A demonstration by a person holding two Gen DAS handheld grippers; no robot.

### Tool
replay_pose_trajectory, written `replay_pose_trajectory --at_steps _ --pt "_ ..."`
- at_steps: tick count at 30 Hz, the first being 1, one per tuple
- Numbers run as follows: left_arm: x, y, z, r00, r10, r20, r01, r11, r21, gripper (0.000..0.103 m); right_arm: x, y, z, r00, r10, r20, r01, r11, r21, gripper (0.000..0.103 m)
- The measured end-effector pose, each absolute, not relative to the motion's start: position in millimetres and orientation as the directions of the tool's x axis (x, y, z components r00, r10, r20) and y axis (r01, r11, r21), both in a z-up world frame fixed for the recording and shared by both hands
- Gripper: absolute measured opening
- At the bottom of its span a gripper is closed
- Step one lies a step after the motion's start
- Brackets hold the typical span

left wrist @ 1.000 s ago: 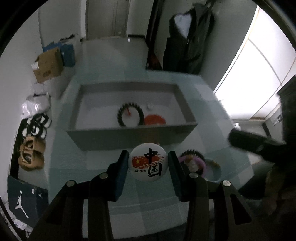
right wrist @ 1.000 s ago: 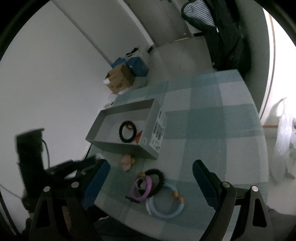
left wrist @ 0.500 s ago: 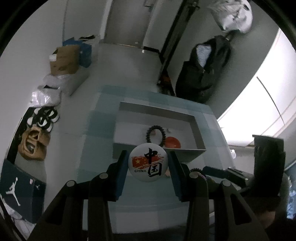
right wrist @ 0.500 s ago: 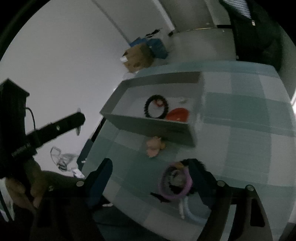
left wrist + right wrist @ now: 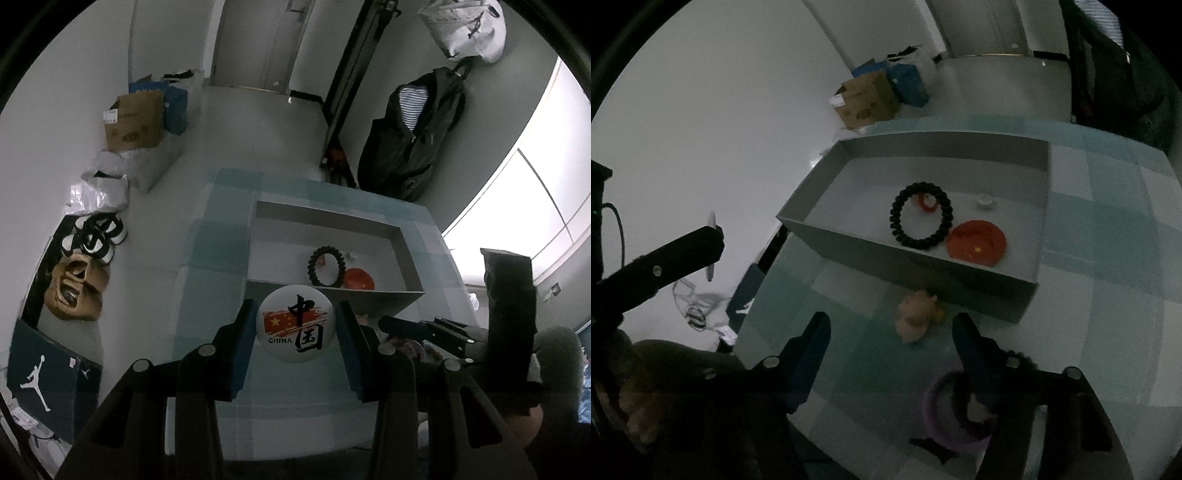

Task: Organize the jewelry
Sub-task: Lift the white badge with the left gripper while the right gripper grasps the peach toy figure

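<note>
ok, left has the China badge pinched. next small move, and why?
Probably carry the left gripper forward over the grey box before opening. The white badge sits clamped short of the near wall, while the black bead bracelet and red badge already lie inside.

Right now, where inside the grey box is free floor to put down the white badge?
The left half of the box floor is bare, between its left wall and the black bead bracelet. The right part is crowded: the bracelet, red badge and a small white piece. The left tool holds the white badge.
</note>
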State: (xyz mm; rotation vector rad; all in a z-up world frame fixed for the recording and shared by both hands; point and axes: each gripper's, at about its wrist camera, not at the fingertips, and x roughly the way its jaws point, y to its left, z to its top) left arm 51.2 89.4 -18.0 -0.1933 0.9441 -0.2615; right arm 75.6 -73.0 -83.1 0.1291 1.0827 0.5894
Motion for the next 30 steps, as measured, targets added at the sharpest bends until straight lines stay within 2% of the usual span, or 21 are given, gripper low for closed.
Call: replay_pose_trajectory --at_steps 5,11,14,15,23,25,30 --pt "52.3 96.2 -21.2 0.55 -0.297 -0.781 0.111 0.952 -0.285 0.037 79.5 -64.9 -89.7 0.325 0.466 -0.823 -0.377 0.862 0.34 0.066" --pt "52.1 97.5 -20.7 0.548 -0.301 -0.78 0.108 0.95 -0.291 0.037 80.3 -59.3 -91.6 0.337 0.422 -0.842 -0.395 0.875 0.281 0.054" --pt "51.5 98.2 -20.2 0.55 -0.304 -0.778 0.109 0.95 -0.294 0.037 81.4 -58.1 -92.0 0.352 0.394 -0.849 -0.391 0.886 0.249 0.036" --pt "51.3 98.8 -20.7 0.55 -0.304 -0.778 0.109 0.95 -0.294 0.037 82.3 -58.5 -91.5 0.356 0.385 -0.852 -0.389 0.89 0.239 0.026" --pt "52.1 99.6 -22.1 0.543 -0.305 -0.783 0.096 0.948 -0.303 0.037 83.1 -59.0 -91.0 0.361 0.379 -0.852 -0.381 0.894 0.236 0.026" --pt "51.6 98.7 -21.7 0.544 -0.305 -0.782 0.098 0.948 -0.302 0.037 83.4 -59.7 -90.5 0.357 0.385 -0.851 -0.38 0.892 0.245 0.021" --pt "52.9 100.9 -23.9 0.543 -0.301 -0.784 0.096 0.95 -0.298 0.037 82.0 -62.7 -86.5 0.36 0.4 -0.843 -0.392 0.885 0.252 0.021"
